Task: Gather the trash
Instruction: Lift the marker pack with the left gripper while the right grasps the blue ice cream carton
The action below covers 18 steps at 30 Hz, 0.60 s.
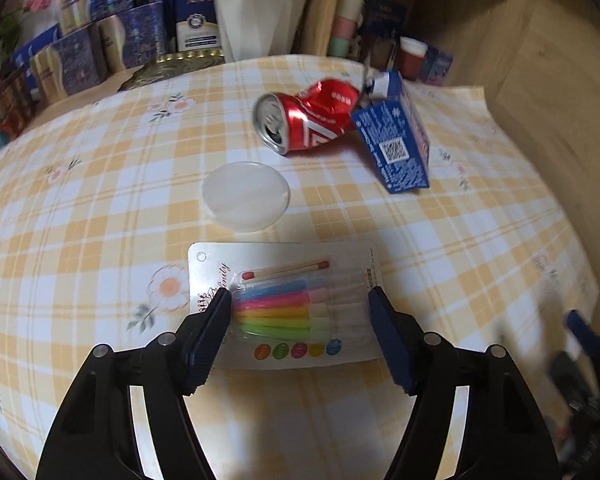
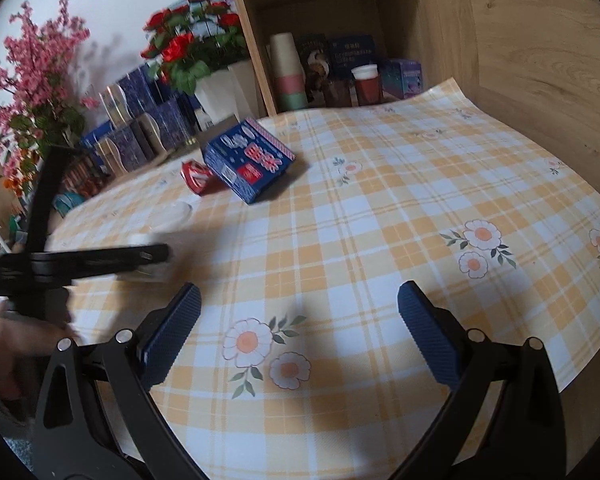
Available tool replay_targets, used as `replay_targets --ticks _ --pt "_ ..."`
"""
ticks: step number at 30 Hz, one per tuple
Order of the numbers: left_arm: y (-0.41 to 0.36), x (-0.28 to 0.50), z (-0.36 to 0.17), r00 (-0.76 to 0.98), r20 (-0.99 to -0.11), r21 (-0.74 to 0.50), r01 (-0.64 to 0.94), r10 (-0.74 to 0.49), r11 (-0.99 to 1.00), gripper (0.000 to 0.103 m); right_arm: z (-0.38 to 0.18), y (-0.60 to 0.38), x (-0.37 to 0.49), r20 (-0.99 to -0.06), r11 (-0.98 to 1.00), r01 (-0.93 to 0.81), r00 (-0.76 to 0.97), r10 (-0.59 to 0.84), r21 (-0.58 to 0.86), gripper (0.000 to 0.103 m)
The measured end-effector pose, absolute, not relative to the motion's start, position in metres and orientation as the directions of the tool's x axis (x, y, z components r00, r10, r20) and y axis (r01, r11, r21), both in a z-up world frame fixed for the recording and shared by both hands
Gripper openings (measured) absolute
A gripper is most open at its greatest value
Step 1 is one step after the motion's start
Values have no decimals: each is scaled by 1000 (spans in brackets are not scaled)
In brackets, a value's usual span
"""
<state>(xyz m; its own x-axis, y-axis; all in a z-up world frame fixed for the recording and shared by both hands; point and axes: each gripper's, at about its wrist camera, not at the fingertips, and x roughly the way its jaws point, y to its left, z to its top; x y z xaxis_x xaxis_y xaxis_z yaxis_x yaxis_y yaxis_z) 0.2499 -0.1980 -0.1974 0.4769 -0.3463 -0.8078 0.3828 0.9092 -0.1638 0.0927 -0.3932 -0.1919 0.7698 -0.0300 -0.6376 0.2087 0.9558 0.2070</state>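
Where candles fill it, blister pack.

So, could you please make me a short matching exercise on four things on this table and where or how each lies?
Things:
1. can
2. blue carton
3. clear lid
4. candle pack

States:
A. flat, between can and pack
B. crushed, on its side
C. between the left gripper's open fingers
D. leaning on the can

Pairs: 1-B, 2-D, 3-A, 4-C
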Motion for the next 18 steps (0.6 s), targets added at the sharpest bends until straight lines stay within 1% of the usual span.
replay_targets --ticks 4,8,10,14,18 --pt "-169 230 -185 499 -776 -214 366 -385 906 68 -193 -390 96 -652 961 202 757 -29 191 97" --pt "-133 212 -176 531 -754 -225 342 -386 912 68 -189 -388 107 -706 973 178 708 -23 147 97" --pt "-111 206 -171 553 -742 -225 326 -378 918 68 -179 -386 115 -727 984 141 687 -19 108 97" --pt "-67 199 -163 601 -717 -227 277 -353 934 68 -159 -379 142 -739 997 81 672 -41 18 97" --pt "-33 196 -162 624 -705 -258 217 -337 942 68 -152 -362 191 -734 993 54 670 -112 -101 97"
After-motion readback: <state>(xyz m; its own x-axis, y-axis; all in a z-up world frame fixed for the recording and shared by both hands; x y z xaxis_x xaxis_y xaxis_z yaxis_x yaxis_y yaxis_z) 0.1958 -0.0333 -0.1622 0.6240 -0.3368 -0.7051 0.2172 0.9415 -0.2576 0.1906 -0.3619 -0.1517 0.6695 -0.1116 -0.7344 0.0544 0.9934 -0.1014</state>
